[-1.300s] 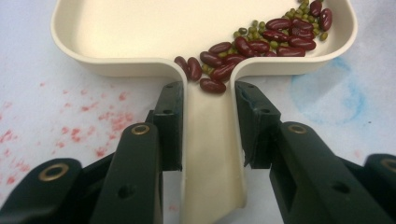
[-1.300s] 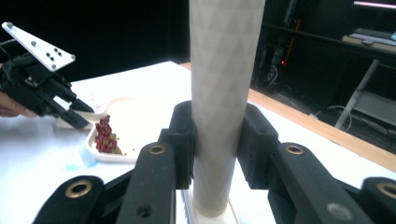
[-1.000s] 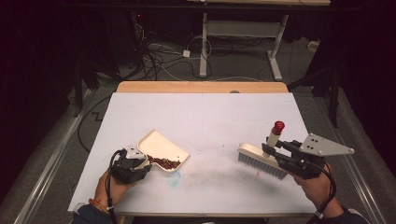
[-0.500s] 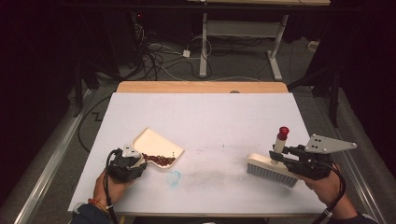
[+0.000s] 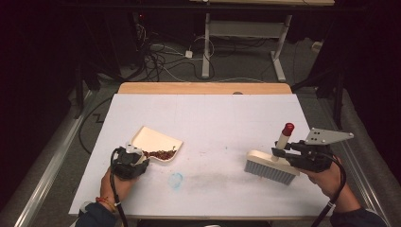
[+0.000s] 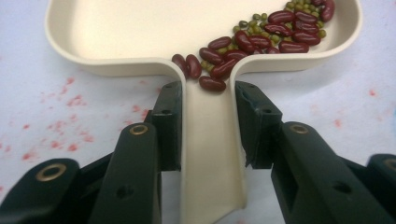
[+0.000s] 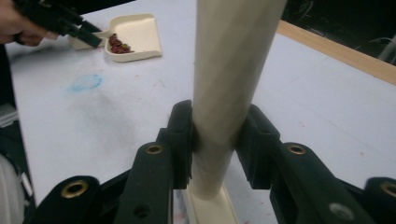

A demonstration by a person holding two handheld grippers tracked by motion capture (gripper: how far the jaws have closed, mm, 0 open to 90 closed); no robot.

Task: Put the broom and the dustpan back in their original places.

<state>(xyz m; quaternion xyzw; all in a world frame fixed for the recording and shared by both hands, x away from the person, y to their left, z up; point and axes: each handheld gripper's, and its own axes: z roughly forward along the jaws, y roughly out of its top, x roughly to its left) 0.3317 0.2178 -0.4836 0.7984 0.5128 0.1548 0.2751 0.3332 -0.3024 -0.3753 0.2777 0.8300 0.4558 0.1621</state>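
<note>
A cream dustpan lies on the white table at the left, with red and green beans at its handle end. My left gripper is shut on the dustpan's handle; its jaws have just eased open slightly, and both pads still touch the handle. Beans are piled by the handle's mouth. At the right, a cream brush rests bristles down. My right gripper is shut on its upright, red-tipped handle. These jaws have also just opened a little around the handle.
A faint blue mark and a smudged patch lie on the table between the dustpan and the brush. A wooden strip runs along the far edge. Cables and a desk frame stand on the floor beyond.
My right gripper has carried the brush a little to the right and toward the near edge. The dustpan has shifted slightly left in my left gripper.
</note>
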